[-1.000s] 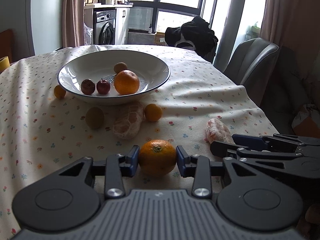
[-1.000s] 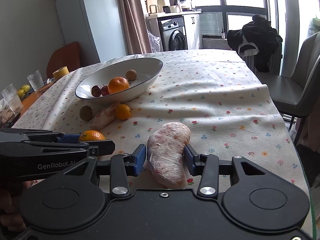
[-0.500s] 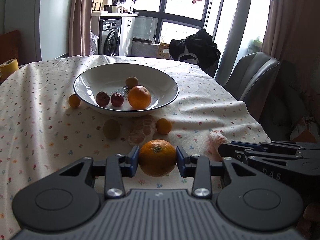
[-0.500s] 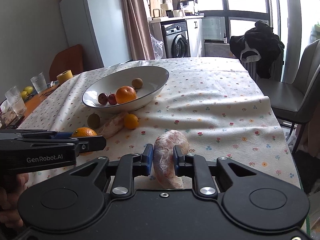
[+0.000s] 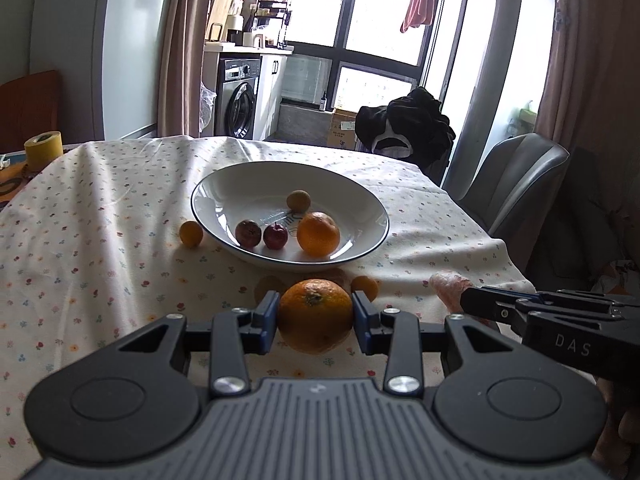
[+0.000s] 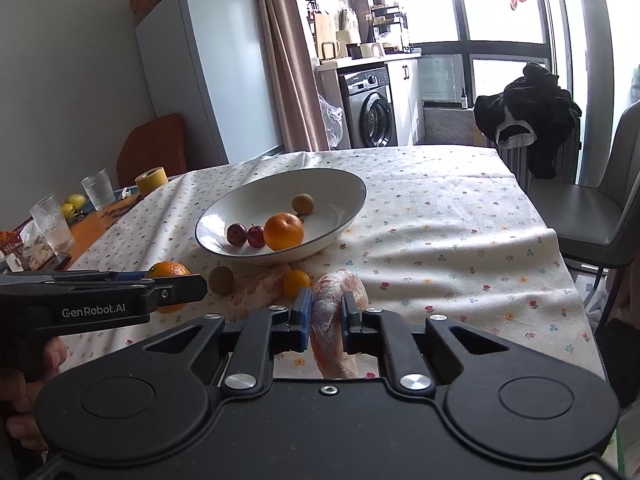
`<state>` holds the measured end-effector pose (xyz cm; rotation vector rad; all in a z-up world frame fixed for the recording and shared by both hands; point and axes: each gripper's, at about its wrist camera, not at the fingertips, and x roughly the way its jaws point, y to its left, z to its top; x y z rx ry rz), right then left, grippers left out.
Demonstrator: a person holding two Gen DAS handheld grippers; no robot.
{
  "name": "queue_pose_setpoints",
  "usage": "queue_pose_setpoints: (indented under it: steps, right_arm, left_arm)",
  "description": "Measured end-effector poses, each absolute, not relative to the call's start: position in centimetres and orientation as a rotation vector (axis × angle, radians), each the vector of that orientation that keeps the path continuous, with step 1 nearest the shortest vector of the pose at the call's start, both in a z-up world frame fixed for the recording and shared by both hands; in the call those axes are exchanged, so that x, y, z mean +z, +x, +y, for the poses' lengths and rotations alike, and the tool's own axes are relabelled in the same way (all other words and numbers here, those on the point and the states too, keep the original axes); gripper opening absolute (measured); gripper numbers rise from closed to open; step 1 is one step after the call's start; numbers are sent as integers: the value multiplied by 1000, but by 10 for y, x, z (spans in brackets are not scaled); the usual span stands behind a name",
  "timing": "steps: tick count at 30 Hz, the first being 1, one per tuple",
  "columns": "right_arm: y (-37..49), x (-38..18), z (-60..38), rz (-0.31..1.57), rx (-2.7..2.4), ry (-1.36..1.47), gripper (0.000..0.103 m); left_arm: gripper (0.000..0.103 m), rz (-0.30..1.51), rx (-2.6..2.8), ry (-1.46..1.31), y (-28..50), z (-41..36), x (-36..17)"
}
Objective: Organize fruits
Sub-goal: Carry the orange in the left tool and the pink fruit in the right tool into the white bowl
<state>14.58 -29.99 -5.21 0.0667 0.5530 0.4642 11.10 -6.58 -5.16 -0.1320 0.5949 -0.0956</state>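
Both fruits lifted clear of the tablecloth since the earlier frame — bowl ahead.
Left gripper clamps firm orange at its widest girth; right gripper pinches soft net-wrapped fruit — bruisable.

Bright backlight from blown-out windows, dim foreground, fisheye-bent edges, dark vignetted corners

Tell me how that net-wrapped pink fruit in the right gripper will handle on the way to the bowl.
The net-wrapped fruit looks soft: the right gripper pinches it narrow between the pads, so a harder squeeze might bruise it. It is long and hangs below the jaws, so it may swing or pivot. The foam net probably adds grip, so slipping seems unlikely. Set in the bowl, it should hardly roll.
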Motion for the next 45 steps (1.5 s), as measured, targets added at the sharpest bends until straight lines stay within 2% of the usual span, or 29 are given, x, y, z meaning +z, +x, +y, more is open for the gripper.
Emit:
queue_pose_setpoints:
  steps: [23,45]
  right_arm:
    - [189,-19,-278,466,502,72,13]
    - [258,-33,-251,527,536,111,13]
  left_arm:
    - [37,540,-33,-126,149,-40,-28]
    - [37,608,18,-124,222,-19,-41]
